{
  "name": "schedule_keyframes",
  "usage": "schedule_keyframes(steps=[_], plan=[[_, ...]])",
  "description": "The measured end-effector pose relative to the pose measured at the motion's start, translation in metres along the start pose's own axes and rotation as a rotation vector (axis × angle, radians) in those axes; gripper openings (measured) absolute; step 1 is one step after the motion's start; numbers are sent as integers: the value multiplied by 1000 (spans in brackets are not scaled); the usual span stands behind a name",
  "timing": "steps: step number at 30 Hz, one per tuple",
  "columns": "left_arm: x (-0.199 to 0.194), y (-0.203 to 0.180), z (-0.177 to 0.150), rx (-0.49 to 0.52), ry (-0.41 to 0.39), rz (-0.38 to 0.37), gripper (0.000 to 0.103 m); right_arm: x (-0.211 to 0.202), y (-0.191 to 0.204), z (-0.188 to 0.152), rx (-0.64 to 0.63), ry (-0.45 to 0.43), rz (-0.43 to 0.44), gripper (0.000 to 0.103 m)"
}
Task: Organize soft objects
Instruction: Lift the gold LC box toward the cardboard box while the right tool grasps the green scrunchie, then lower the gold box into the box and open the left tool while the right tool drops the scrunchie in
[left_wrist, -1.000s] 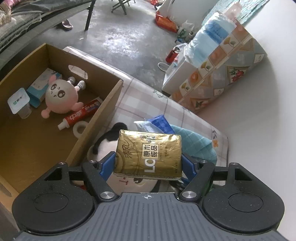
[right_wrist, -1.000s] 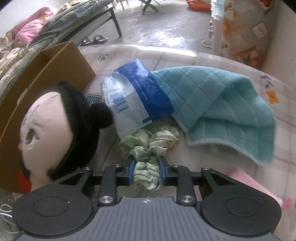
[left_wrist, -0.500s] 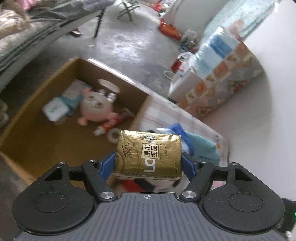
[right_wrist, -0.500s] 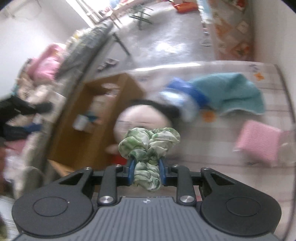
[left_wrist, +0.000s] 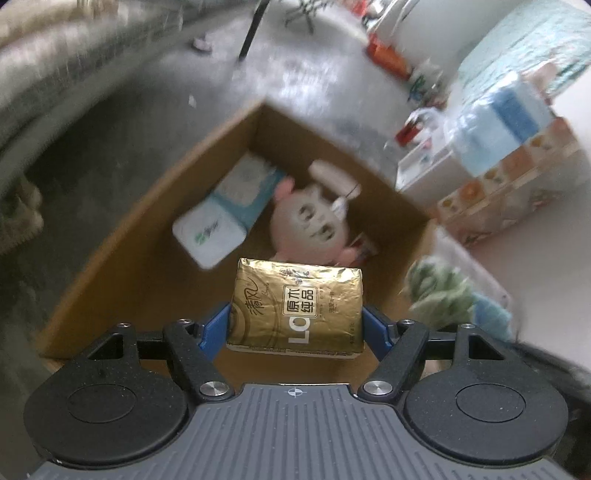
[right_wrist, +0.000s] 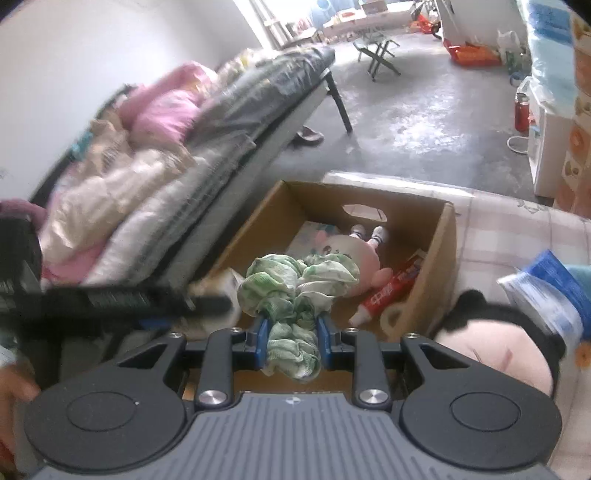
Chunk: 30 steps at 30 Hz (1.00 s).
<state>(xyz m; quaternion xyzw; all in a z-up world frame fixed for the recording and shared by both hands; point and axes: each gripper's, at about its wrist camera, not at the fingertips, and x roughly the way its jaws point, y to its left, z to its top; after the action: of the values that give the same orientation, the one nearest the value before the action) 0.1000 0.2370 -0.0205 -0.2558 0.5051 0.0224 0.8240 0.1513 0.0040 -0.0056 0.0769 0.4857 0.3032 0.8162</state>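
Grey concrete floor (right_wrist: 424, 122) and a bed (right_wrist: 236, 107) lie behind an open cardboard box (left_wrist: 147, 236) — inside, a pink plush (left_wrist: 314, 225) and a red toothpaste tube (right_wrist: 391, 291). Left tool (left_wrist: 297, 325) is clamped on a gold tissue pack (left_wrist: 297, 304) printed "原木纯品" and "LO", above the box. Right tool (right_wrist: 291, 345) grips a green scrunchie (right_wrist: 295, 288) over the box — lettering on the tube is unreadable.

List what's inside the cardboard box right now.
Inside the cardboard box: a pink plush doll, a white tub, a light-blue pack and a red toothpaste tube. The held gold tissue pack hides the near floor.

Folding chair (right_wrist: 378, 53), red bottle (right_wrist: 521, 112)
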Motion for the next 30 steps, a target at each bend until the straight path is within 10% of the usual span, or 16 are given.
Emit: schedule_keyframes(steps=[14, 30], plan=[[159, 45, 16, -85, 177, 41, 74, 45, 8, -17, 19, 59, -131, 29], [161, 61, 19, -146, 188, 39, 96, 78, 28, -14, -211, 207, -204, 33]])
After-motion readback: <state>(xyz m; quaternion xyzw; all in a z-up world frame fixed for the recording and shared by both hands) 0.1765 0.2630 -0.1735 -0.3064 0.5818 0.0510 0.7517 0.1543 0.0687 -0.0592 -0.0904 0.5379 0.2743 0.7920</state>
